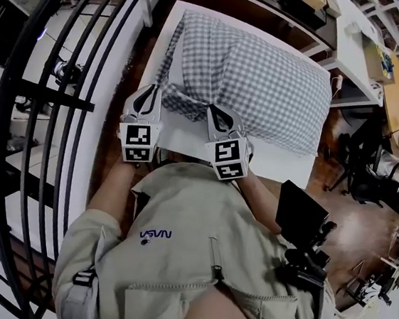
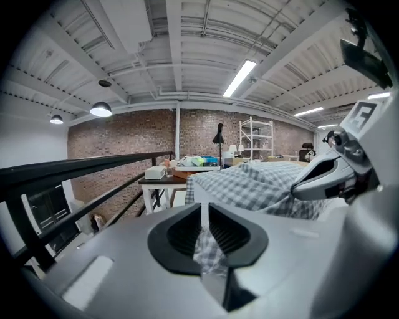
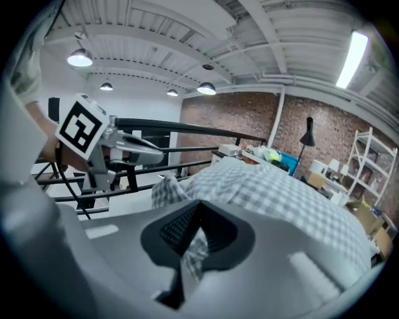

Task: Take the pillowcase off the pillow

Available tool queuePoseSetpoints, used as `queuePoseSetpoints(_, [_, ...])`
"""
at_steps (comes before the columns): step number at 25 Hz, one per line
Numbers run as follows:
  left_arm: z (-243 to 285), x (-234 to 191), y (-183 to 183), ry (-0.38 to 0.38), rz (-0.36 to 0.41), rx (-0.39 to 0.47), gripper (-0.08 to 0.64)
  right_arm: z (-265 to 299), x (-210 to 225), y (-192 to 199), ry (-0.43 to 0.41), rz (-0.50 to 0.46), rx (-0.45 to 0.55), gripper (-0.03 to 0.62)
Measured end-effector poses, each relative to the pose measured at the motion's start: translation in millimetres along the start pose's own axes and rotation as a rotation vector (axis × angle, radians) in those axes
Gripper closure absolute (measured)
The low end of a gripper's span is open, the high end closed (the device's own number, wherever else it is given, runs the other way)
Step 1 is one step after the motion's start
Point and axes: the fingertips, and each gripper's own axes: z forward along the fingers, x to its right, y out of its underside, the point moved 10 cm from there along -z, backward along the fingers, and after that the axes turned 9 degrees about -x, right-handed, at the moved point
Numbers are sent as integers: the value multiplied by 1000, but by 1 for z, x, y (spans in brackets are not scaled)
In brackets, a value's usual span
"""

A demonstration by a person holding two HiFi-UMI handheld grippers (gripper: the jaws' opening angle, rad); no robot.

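Observation:
A pillow in a grey-and-white checked pillowcase (image 1: 247, 78) lies on a white table (image 1: 182, 132). Both grippers are at its near end. My left gripper (image 1: 147, 89) pinches the near left corner of the case; in the left gripper view a fold of checked cloth (image 2: 209, 249) sits between its nearly closed jaws (image 2: 204, 209). My right gripper (image 1: 217, 109) holds the near edge further right; in the right gripper view checked cloth (image 3: 194, 255) is clamped between its closed jaws (image 3: 198, 209). The pillow (image 3: 293, 199) stretches away behind them.
A black curved railing (image 1: 57, 100) runs along the left of the table. A black stand with a device (image 1: 303, 222) is at my right hip. White desks with clutter (image 1: 354, 37) lie beyond the pillow, and a small table with boxes (image 2: 168, 177) stands farther off.

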Motion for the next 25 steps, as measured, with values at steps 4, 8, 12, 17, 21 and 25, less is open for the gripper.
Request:
queuePoseSetpoints(4, [37,3,4,126,27,-93,416,-7,0,8,-2,5,-16,586])
queuePoseSetpoints(8, [74,5,13,225,10,-188,294,-9,1,15,-6,8,-13,586])
queuePoseSetpoints(12, [100,12,15,342,45,-286,249,-11,2,19,-7,27,-14,586])
queuePoseSetpoints(17, [108,29,10,377,175,-342,393,-11,5,20,-4,36,-10,586])
queuePoseSetpoints(21, [96,39,-3,370,166,-342,525,-8,7,17,-1,80,0,584])
queuePoseSetpoints(25, [76,48,-20,387,92,-284,532,-1,4,18,-163,216,43,363])
